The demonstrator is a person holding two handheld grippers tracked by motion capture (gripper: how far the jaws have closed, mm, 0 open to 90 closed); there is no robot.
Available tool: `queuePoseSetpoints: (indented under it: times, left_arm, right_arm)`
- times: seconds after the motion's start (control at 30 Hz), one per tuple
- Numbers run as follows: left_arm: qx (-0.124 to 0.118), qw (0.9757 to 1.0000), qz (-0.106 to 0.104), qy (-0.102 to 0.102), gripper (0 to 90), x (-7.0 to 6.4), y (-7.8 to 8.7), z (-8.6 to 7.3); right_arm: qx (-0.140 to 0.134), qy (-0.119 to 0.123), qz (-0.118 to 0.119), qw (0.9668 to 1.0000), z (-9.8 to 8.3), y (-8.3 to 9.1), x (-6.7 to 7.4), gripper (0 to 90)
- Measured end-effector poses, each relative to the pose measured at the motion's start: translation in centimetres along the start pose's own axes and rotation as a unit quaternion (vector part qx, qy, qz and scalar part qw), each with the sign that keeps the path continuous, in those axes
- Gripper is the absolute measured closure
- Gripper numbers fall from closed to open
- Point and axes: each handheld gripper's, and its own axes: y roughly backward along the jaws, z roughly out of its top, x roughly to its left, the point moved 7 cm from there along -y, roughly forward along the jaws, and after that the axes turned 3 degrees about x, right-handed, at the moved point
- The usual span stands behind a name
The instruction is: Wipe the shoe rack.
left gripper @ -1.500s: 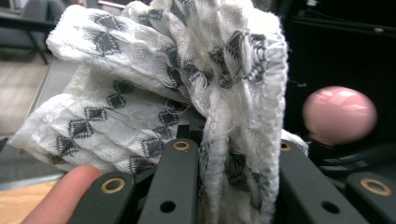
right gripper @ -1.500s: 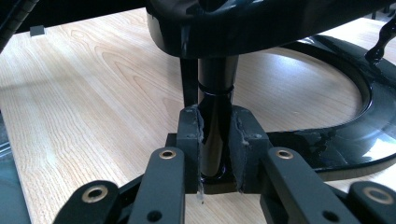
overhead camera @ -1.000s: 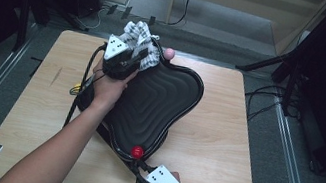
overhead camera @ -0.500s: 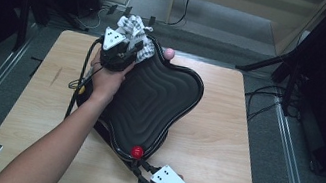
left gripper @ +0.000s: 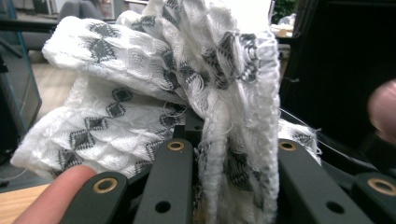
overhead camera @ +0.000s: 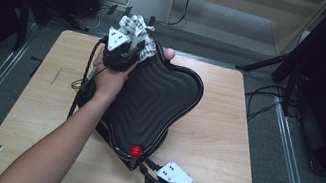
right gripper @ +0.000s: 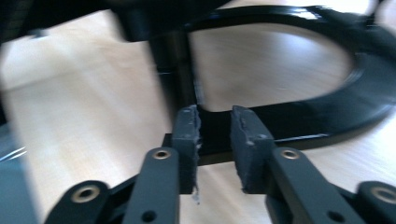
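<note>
Cloth (left gripper: 154,88) clenched in left gripper (overhead camera: 125,49) at tray's (overhead camera: 171,88) far corner; right gripper (right gripper: 214,140) jaws just opening, straddling near rim.

The left gripper (overhead camera: 125,49) is black, topped by a grey three-cornered plate with small dark dots, and a black cable trails from it beside a bare forearm with no sleeve. In its own view the black jaw arms carry brass-ringed pivot screws. The right gripper (overhead camera: 150,168) has the same grey plate and cable; its fingers (right gripper: 187,140) wear dark grey, frayed pads.
</note>
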Motion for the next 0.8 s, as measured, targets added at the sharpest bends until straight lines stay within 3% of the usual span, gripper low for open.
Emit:
queuePoseSetpoints:
  times: [0.03, 0.07, 0.17, 0.33, 0.43, 0.53, 0.67, 0.73, 0.8]
  left_arm:
    - [0.001, 1.0, 0.001, 0.002, 77.2, 0.2, -0.1, 0.1]
    - [0.004, 1.0, -0.004, 0.004, 77.3, 0.1, -0.1, 0.0]
    - [0.002, 0.9999, -0.015, -0.001, 77.4, -0.6, 0.1, -0.3]
    - [0.0, 0.9994, -0.034, -0.008, 77.6, -2.1, 0.7, -0.9]
    - [0.001, 0.9985, -0.052, -0.016, 77.7, -3.6, 1.3, -1.4]
    - [-0.002, 0.9973, -0.068, -0.028, 77.7, -4.9, 1.8, -2.0]
    - [-0.005, 0.9976, -0.063, -0.029, 77.3, -4.6, 1.6, -2.0]
    - [-0.006, 0.9983, -0.051, -0.027, 77.2, -3.8, 1.3, -1.7]
    - [-0.008, 0.9994, -0.023, -0.024, 77.2, -2.3, 0.8, -1.2]
  right_arm:
    - [0.003, 0.006, 0.013, 0.9999, -0.1, 0.0, 0.4, 66.1]
    - [0.008, 0.031, 0.021, 0.9993, -0.3, 0.0, 1.1, 61.3]
    - [0.009, 0.039, 0.02, 0.999, -0.4, -0.3, 1.6, 57.3]
    - [-0.003, 0.028, -0.001, 0.9996, 0.2, -1.4, 1.6, 66.8]
    - [-0.008, 0.028, 0.006, 0.9996, 0.5, -1.6, 1.8, 72.1]
    - [-0.008, 0.032, 0.011, 0.9994, 0.6, -1.6, 2.0, 69.4]
    - [-0.017, 0.024, 0.006, 0.9996, 0.8, -1.7, 2.1, 69.1]
    - [-0.021, 0.016, 0.001, 0.9997, 1.0, -1.9, 2.0, 72.9]
    - [-0.022, 0.023, -0.003, 0.9995, 1.1, -2.1, 2.2, 75.1]
